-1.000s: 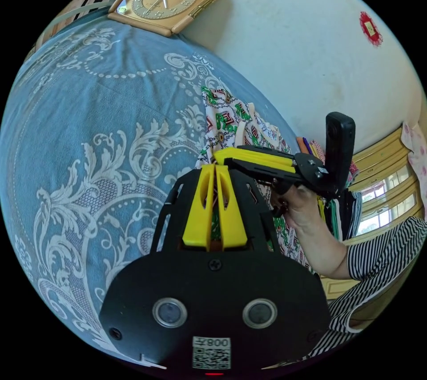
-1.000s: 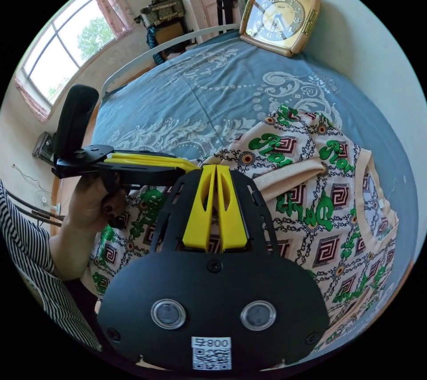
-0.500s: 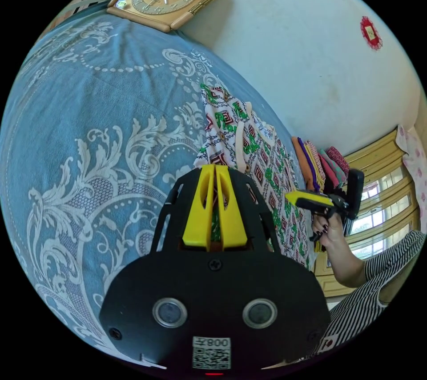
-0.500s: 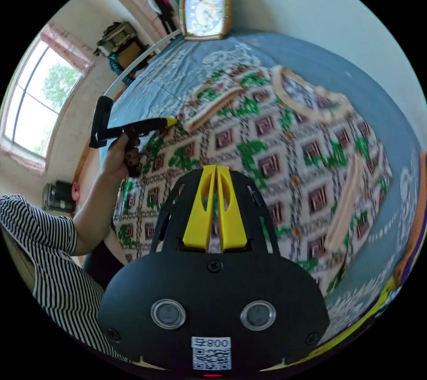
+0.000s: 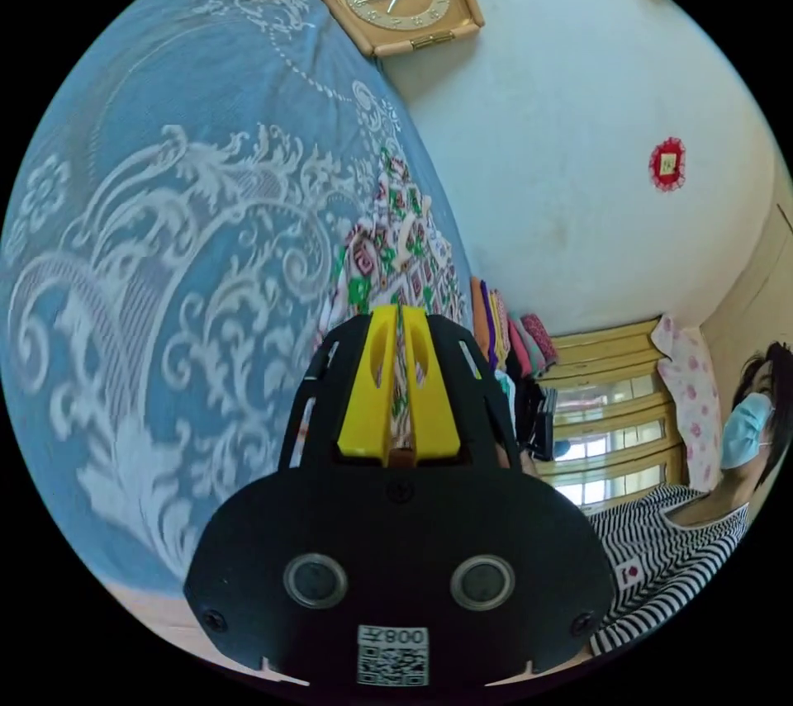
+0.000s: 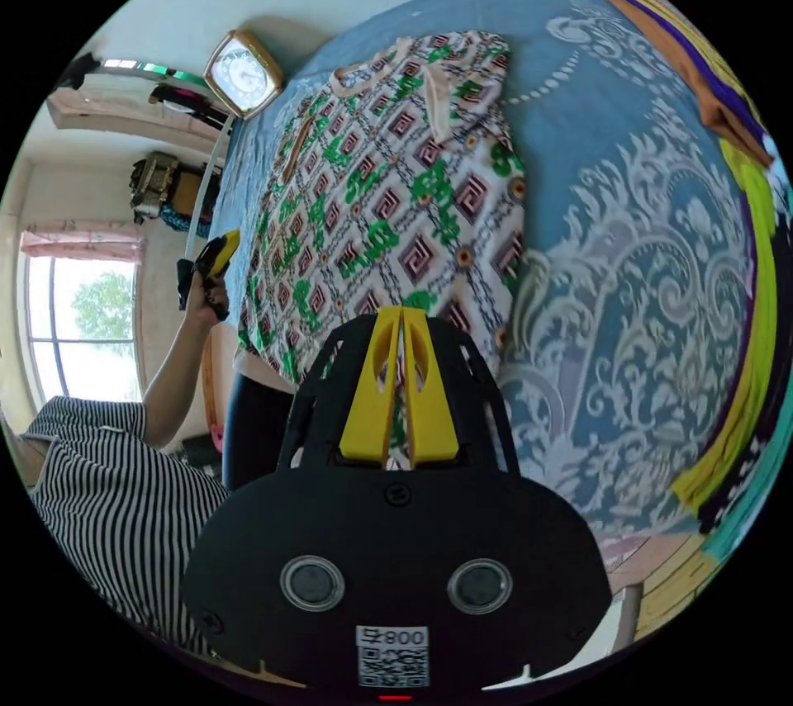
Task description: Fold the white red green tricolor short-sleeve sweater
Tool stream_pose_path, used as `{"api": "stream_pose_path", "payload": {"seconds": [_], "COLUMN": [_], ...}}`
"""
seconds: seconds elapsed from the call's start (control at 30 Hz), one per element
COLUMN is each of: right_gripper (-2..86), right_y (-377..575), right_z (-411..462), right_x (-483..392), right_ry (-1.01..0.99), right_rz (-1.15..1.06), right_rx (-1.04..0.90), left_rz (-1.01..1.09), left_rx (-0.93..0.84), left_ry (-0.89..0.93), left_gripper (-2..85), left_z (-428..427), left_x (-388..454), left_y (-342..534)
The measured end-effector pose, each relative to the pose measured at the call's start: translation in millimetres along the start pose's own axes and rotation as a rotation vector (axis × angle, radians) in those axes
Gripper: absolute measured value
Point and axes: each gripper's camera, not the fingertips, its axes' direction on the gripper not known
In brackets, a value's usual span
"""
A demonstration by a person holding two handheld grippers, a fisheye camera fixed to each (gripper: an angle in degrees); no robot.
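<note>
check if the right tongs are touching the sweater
Touching. In the right gripper view the right tongs have their yellow jaws closed together on the near hem of the sweater, with patterned fabric showing between them.

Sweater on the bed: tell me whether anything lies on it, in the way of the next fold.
Nothing visible lies on the sweater; it is spread on the blue bedspread. The stacked clothes sit apart, at the bed's edge.

Both views are brightly lit by daylight from the windows (image 6: 78, 326); the panes are overexposed; strong fisheye bending is seen at the edges; little blur is noted.
</note>
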Motion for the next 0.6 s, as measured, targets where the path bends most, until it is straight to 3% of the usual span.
{"api": "stream_pose_path", "payload": {"seconds": [0.3,0.6], "right_gripper": [0.5,3.3], "right_y": [185.2,315.7], "right_z": [-20.0,-4.0], "right_x": [98.1,160.9], "right_ry": [-0.095,-0.243], "right_rz": [0.163,0.231], "right_rx": [0.047,0.098], "left_rz": [-0.173,-0.265], "left_rx": [-0.028,-0.038], "left_ry": [-0.117,-0.07], "left_gripper": [7.1,10.1], "left_z": [-57.6,-59.0], "left_x": [-42.0,-83.6], "left_y": [139.5,220.2]}}
